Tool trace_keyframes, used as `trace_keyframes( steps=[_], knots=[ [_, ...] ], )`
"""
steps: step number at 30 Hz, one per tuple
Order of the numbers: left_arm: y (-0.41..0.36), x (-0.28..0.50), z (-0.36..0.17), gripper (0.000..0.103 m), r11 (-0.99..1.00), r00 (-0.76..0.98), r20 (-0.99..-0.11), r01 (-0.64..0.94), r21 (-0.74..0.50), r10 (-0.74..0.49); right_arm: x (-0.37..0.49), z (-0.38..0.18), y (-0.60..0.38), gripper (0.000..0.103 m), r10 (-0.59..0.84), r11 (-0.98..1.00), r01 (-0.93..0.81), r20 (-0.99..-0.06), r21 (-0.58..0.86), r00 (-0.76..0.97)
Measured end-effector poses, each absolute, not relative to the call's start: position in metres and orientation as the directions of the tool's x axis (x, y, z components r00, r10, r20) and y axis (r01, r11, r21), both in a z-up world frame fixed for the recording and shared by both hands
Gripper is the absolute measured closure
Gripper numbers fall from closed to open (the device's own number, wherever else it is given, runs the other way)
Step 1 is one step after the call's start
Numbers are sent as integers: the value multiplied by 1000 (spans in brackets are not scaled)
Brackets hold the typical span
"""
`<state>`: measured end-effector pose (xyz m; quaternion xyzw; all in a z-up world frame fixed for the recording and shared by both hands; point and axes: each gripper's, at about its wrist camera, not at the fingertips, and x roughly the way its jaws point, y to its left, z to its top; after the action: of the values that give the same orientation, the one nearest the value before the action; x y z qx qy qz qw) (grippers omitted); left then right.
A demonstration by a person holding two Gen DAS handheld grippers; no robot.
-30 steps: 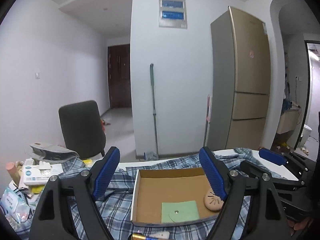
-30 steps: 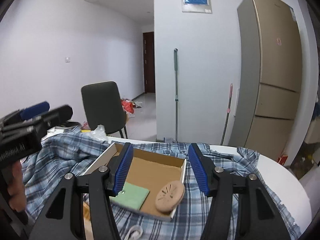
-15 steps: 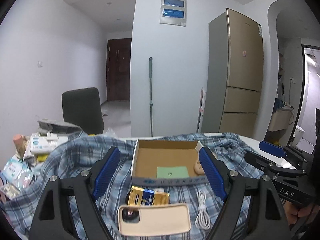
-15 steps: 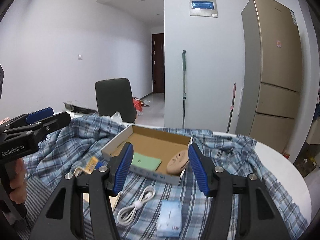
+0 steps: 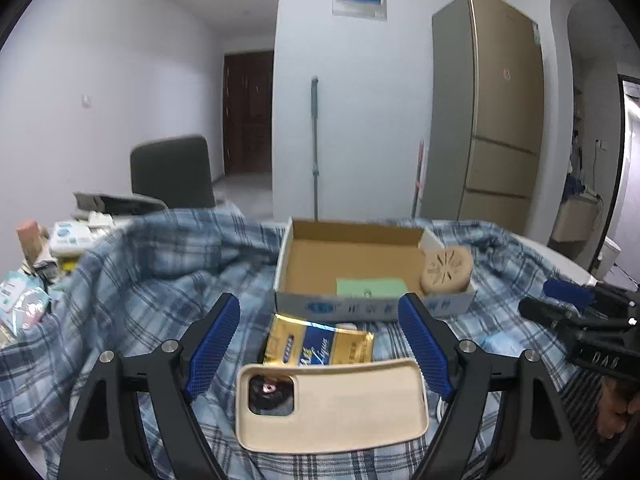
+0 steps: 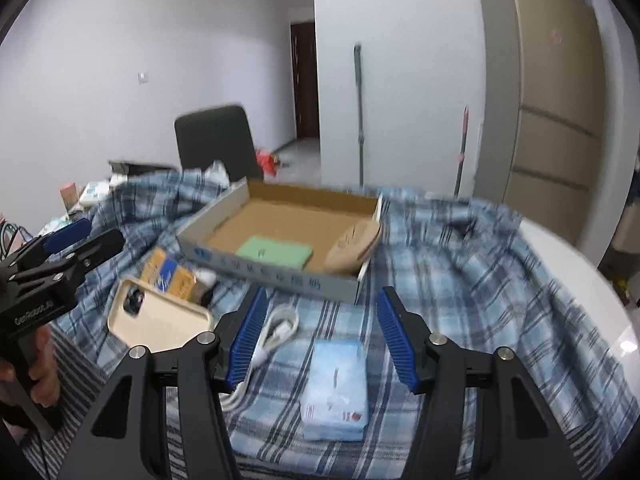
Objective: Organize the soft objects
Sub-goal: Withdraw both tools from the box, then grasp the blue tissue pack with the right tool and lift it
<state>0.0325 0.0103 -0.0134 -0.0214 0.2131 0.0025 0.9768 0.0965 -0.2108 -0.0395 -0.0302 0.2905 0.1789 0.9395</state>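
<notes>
A beige phone case (image 5: 332, 404) lies on the blue plaid cloth (image 5: 152, 280), between the fingers of my open left gripper (image 5: 320, 344). A gold and blue packet (image 5: 320, 346) lies behind it. A cardboard box (image 5: 352, 252) holds a green pad (image 5: 370, 286) and a tan round disc (image 5: 446, 270). My open right gripper (image 6: 320, 336) hovers above a blue tissue pack (image 6: 336, 388), with a white cable (image 6: 276, 330) by its left finger. The box (image 6: 280, 220), case (image 6: 158, 322) and packet (image 6: 168, 276) also show in the right wrist view.
Boxes and packets (image 5: 68, 236) crowd the table's left end. A dark chair (image 5: 172, 172) stands behind the table, a fridge (image 5: 500, 120) at the back right. The white table edge (image 6: 580, 264) shows bare at right.
Both grippers have pulled back and tilted down from the box. The phone case, packet, cable and tissue pack have come into view. Both stay open.
</notes>
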Motion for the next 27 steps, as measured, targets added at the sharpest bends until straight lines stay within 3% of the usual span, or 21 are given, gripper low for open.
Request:
trace_keyframes(
  steps=[11, 13, 18, 27],
  knots=[
    [12, 36, -17, 20, 999, 899, -438, -24, -46, 2, 116, -76, -199, 47, 244, 932, -362, -743, 4, 623],
    [13, 34, -16, 20, 999, 902, -432, -29, -44, 7, 121, -86, -196, 51, 224, 933, -360, -785, 1, 577],
    [12, 35, -15, 20, 999, 900, -436, -31, -45, 8, 121, -87, -198, 59, 214, 938, -346, -785, 0, 581],
    [16, 36, -16, 20, 997, 897, -442, -49, -62, 17, 135, -98, -205, 59, 214, 949, -312, -829, 50, 517]
  ],
)
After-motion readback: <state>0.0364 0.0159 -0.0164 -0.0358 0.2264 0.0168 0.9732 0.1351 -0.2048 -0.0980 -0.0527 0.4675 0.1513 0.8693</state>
